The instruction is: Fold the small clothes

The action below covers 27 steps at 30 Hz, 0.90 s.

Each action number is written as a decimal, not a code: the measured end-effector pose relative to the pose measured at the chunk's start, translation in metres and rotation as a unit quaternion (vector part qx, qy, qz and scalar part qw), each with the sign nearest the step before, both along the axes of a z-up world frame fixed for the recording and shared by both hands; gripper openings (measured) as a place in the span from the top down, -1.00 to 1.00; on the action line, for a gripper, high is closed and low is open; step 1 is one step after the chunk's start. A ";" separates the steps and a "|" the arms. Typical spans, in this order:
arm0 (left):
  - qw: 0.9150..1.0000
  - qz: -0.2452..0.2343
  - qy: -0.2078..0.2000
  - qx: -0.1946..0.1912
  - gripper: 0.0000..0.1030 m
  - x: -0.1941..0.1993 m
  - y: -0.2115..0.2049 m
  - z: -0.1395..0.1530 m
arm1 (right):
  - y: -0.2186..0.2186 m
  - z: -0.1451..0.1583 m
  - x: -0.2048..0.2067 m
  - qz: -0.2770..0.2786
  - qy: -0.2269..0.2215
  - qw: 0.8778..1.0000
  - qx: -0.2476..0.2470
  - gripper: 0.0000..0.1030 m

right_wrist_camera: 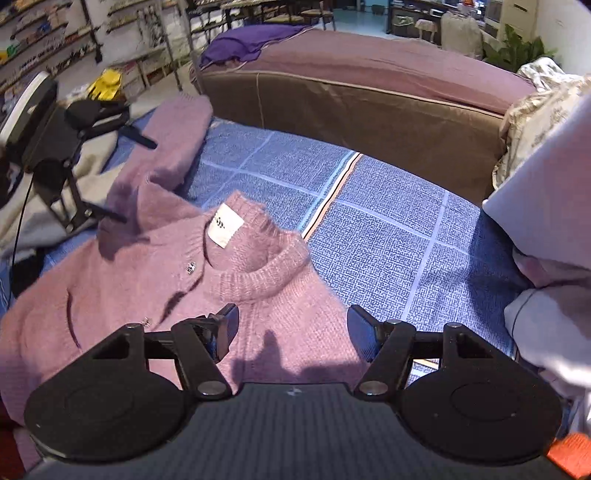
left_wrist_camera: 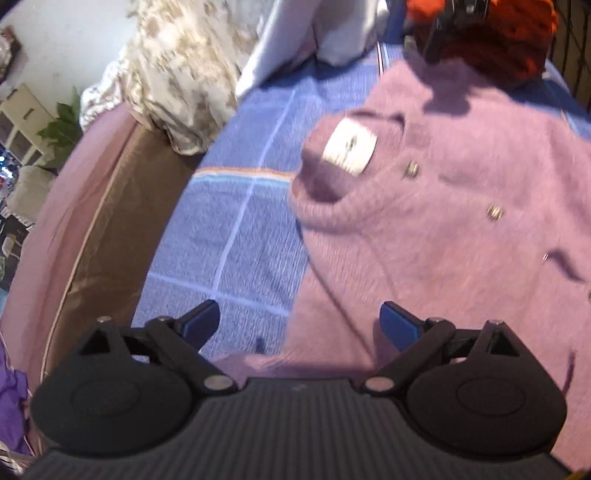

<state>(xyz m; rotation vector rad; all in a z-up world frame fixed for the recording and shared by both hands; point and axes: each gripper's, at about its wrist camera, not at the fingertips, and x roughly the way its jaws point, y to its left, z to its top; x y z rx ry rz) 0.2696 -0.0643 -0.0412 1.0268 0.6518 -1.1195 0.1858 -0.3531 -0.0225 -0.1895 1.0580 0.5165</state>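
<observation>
Fuzzy pink-purple knit, that's the cardigan (right_wrist_camera: 155, 295) I'm working with. It's lying front up on the blue checked bed cover (right_wrist_camera: 388, 229), collar open so the white neck label (right_wrist_camera: 224, 226) shows, with small metal buttons (right_wrist_camera: 191, 267) running down the front. From my right wrist cam one sleeve (right_wrist_camera: 173, 144) stretches off to the far left, a bit rumpled.

My right gripper (right_wrist_camera: 291, 328) hangs over the near shoulder area, jaws spread wide, nothing between them. My left gripper (left_wrist_camera: 299, 325) is wide open too, empty, sitting above the near-left edge of the cardigan where knit meets bed cover. I can see that same gripper from the right cam at the far left, up by the sleeve.

Further out: a brown bed frame edge (right_wrist_camera: 351, 122) with a mauve sheet (right_wrist_camera: 369, 59) beyond the blue cover, a purple cloth (right_wrist_camera: 247, 40) bunched on it, a floral cream quilt (left_wrist_camera: 173, 70) and pale folded fabric (right_wrist_camera: 546, 173) to the right. Something orange-red and knitted (left_wrist_camera: 517, 33) sits at the far end in the left cam, too blurry to call.
</observation>
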 end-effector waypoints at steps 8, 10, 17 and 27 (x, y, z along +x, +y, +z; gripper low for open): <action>0.992 0.016 0.088 0.092 0.54 0.023 -0.004 -0.062 | -0.005 -0.059 0.054 0.026 0.100 0.995 0.011 -0.97; 0.990 0.050 0.121 0.043 0.66 0.036 0.007 -0.054 | -0.003 -0.072 0.051 0.037 0.124 0.991 0.028 -0.86; 0.970 0.180 0.146 -0.073 0.71 0.090 0.097 -0.019 | -0.004 -0.041 0.035 0.013 0.082 0.994 0.069 0.74; 0.921 0.378 0.048 -0.083 1.00 0.127 0.208 -0.008 | 0.021 0.014 0.056 -0.020 -0.061 0.990 0.129 0.76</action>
